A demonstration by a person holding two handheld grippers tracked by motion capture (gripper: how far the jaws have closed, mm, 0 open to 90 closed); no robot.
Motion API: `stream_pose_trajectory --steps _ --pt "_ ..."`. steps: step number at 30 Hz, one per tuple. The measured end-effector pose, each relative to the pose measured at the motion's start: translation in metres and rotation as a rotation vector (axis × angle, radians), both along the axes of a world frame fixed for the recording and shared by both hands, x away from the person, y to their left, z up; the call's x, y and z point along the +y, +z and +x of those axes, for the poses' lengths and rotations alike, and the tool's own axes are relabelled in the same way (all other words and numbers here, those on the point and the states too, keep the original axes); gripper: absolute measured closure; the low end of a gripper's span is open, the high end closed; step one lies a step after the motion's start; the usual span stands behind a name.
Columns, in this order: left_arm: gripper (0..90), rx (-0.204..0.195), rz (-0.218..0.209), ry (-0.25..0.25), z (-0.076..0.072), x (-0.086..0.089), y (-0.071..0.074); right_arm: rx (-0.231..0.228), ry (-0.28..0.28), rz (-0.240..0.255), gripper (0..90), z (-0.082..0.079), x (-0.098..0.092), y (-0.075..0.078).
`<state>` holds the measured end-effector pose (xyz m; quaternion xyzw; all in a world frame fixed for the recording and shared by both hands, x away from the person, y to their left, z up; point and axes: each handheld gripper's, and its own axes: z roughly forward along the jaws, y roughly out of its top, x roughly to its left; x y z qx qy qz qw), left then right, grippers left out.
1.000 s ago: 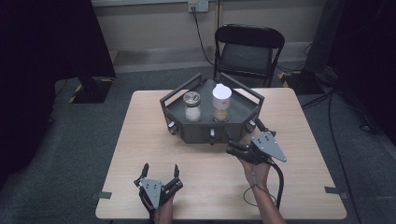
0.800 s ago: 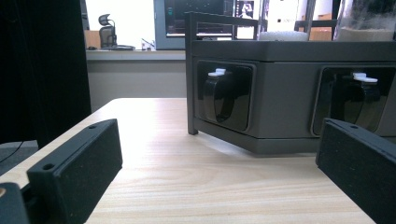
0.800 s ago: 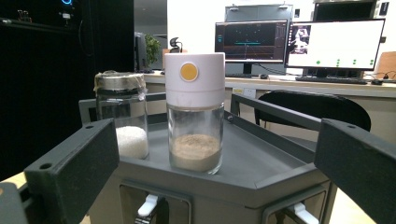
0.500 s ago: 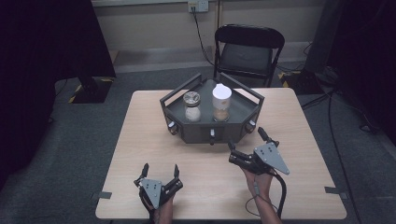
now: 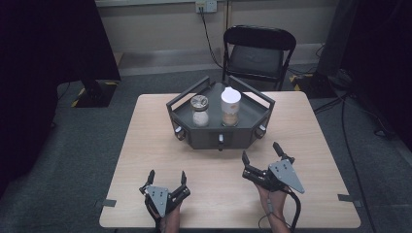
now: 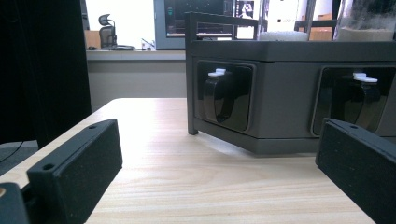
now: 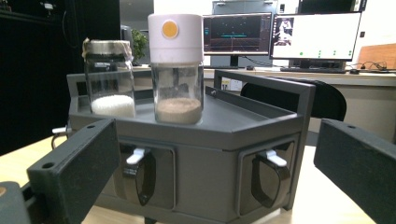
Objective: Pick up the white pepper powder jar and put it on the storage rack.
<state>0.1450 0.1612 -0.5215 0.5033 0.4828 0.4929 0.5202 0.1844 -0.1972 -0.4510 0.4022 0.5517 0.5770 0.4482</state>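
A pale wooden table (image 5: 145, 145) takes up the middle of the high view, with a black folding chair (image 5: 257, 51) standing on the grey floor just beyond its far edge. On the far half of the table sits a dark grey, many-sided rack (image 5: 194, 138) with raised rails around its flat top and round knobs set into recesses along its front faces; in the right gripper view two of those knobs carry small white tabs. Two jars stand upright on the rack's top, side by side and close together: a taller jar with a white cap (image 7: 176, 65), which has a round orange mark and holds brownish powder at its bottom, and on its left a shorter glass jar with a metal lid (image 7: 109, 77) holding white grains. Nearer the person, the right gripper (image 5: 262, 156) is held just in front of the rack, its jaws spread wide and empty, pointing at the rack and apart from it. The left gripper (image 5: 166, 176) sits lower on the near part of the table, well apart from the rack, jaws likewise spread with nothing between them
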Motion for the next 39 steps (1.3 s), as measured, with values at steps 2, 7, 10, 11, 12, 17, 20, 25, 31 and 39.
stream_pose_trajectory --steps 2,7,10,11,12,17,20,25,31,39 --pt "0.0 0.0 0.0 0.0 0.0 0.0 0.0 0.002 -0.001 -0.004 0.0 -0.003 0.001 -0.004" --pt "0.0 0.0 0.0 0.0 0.0 0.0 0.0 0.009 -0.013 -0.005 0.0 -0.009 0.003 -0.016" --pt "0.0 0.0 0.0 0.0 0.0 0.0 0.0 0.02 -0.007 0.005 0.0 -0.013 0.003 -0.025" --pt "0.0 0.0 0.0 0.0 0.0 0.0 0.0 0.023 -0.006 0.0 0.0 -0.014 0.003 -0.027" --pt "0.0 0.0 0.0 0.0 0.0 0.0 0.0 0.024 -0.009 -0.01 0.0 -0.015 0.004 -0.029" --pt "0.0 0.0 0.0 0.0 0.0 0.0 0.0 0.033 -0.014 -0.006 0.0 -0.019 0.005 -0.038" --pt "0.0 0.0 0.0 0.0 0.0 0.0 0.0 0.037 -0.017 -0.004 0.0 -0.021 0.006 -0.043" --pt "0.0 0.0 0.0 0.0 0.0 0.0 0.0 0.046 -0.02 -0.009 0.0 -0.024 0.006 -0.046" --pt "0.0 0.0 0.0 0.0 0.0 0.0 0.0 0.058 -0.037 -0.024 0.0 -0.027 0.008 -0.049" --pt "0.0 0.0 0.0 0.0 0.0 0.0 0.0 0.064 -0.052 -0.031 0.0 -0.031 0.009 -0.057"
